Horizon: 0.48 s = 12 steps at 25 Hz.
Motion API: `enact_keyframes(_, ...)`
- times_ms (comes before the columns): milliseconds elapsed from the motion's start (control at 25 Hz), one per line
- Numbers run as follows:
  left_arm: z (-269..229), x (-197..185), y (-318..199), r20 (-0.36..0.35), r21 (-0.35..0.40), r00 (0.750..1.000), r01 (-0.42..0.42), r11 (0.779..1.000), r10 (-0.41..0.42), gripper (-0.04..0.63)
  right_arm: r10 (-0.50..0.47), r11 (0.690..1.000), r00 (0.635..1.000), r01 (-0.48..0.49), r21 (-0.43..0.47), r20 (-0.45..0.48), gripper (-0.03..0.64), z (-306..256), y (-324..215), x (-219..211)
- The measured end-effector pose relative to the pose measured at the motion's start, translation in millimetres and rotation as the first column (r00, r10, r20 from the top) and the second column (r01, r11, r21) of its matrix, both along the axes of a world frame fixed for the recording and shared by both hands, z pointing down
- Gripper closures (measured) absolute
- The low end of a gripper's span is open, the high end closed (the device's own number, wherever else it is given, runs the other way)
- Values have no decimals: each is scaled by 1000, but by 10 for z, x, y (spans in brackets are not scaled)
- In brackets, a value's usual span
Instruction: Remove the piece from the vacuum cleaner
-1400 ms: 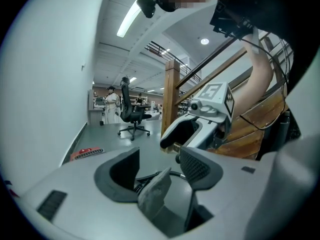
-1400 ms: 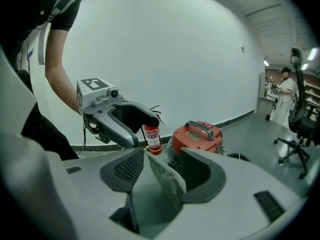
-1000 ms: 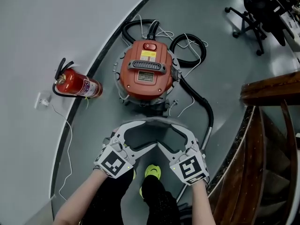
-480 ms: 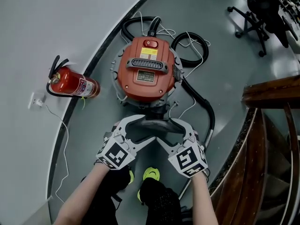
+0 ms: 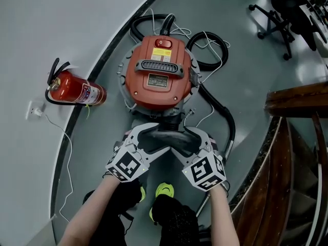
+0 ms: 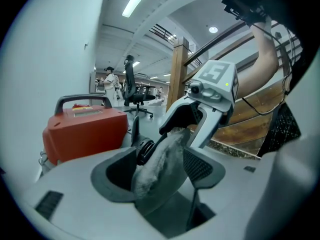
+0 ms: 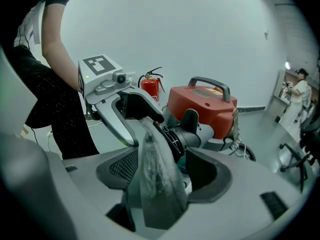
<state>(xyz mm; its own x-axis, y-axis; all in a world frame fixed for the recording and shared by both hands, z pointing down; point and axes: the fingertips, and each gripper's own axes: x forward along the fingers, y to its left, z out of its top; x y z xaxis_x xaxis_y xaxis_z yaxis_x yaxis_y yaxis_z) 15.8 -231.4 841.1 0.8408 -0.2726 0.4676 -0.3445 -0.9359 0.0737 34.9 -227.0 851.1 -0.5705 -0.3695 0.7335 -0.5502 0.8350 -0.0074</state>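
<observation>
The orange vacuum cleaner (image 5: 159, 73) stands on the grey floor, with a dusty black nozzle piece (image 5: 168, 136) sticking out of its near side. My left gripper (image 5: 154, 143) and right gripper (image 5: 184, 143) come at that piece from either side, their jaws overlapping around it. In the left gripper view the piece (image 6: 157, 166) stands between the jaws with a gap to the left pad; the gripper is open. The right gripper view shows the piece (image 7: 155, 184) between wide jaws, free of both pads. The vacuum (image 7: 200, 106) sits just behind it.
A red fire extinguisher (image 5: 74, 91) lies left of the vacuum by the curved wall. The black hose (image 5: 221, 114) loops behind and along the vacuum's right. A wooden stair rail (image 5: 297, 101) runs at the right. An office chair (image 5: 277, 14) stands at the far right.
Both grippers have moved forward toward the vacuum. Their jaws, short of the black piece a second ago, now straddle it from both sides.
</observation>
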Motion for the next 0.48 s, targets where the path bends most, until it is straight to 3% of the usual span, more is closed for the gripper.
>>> enact_keyframes(280, 132, 20, -18, 7, -9, 1000, -1, 1000, 1, 305, -28, 999, 999, 27, -16, -43, 319, 137, -17, 3)
enact_keyframes(480, 110, 2, -90, -47, -5, 998, 34, 999, -34, 313, -54, 998, 995, 53, -24, -82, 321, 227, -14, -18)
